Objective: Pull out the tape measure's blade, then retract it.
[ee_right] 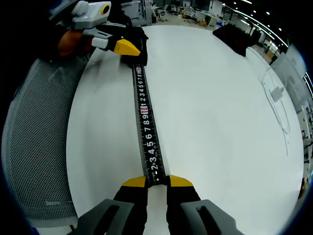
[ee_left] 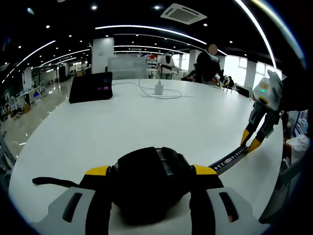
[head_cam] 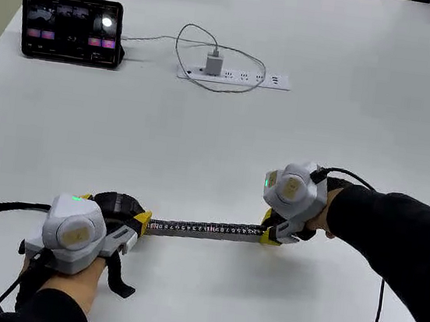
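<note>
The black tape measure case (head_cam: 117, 206) lies on the white table near the front left, clamped between the yellow-tipped jaws of my left gripper (head_cam: 125, 224). In the left gripper view the case (ee_left: 149, 181) bulges between the jaws. The grey numbered blade (head_cam: 203, 228) runs out flat to the right across the table. My right gripper (head_cam: 272, 235) is shut on the blade's end. In the right gripper view the blade (ee_right: 145, 132) stretches from my right gripper (ee_right: 156, 182) up to the case (ee_right: 131, 40) at the top left. A black wrist strap (head_cam: 9, 207) trails left from the case.
A dark tablet (head_cam: 72, 27) stands at the back left of the table (head_cam: 201, 144). A white power strip (head_cam: 233, 75) with a charger and looping cable (head_cam: 212, 55) lies at the back centre. People stand beyond the far edge in the left gripper view.
</note>
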A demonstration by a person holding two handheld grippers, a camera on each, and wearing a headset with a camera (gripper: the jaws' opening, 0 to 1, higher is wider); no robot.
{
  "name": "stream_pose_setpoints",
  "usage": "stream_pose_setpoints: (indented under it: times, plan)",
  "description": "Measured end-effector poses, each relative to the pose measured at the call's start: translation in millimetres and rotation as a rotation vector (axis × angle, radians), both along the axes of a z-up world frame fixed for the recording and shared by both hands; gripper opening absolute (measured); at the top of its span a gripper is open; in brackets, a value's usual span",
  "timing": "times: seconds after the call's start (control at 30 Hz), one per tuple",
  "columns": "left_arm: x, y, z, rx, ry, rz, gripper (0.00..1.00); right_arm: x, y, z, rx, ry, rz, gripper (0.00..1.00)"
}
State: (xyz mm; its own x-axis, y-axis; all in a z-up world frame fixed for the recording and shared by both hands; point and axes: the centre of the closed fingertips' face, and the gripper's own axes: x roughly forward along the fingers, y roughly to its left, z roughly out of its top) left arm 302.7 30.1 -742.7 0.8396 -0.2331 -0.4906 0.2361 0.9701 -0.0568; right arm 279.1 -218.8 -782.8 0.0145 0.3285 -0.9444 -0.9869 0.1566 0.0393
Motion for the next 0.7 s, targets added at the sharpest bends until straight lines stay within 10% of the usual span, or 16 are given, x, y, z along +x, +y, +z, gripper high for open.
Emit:
stream_pose_setpoints:
  times: [0.7]
  plan:
    - [0.9, 0.4, -0.3, -0.002, 0.005, -0.002, 0.6, 0.1, 8.8, 0.1, 0.009, 0.012, -0.007, 0.11]
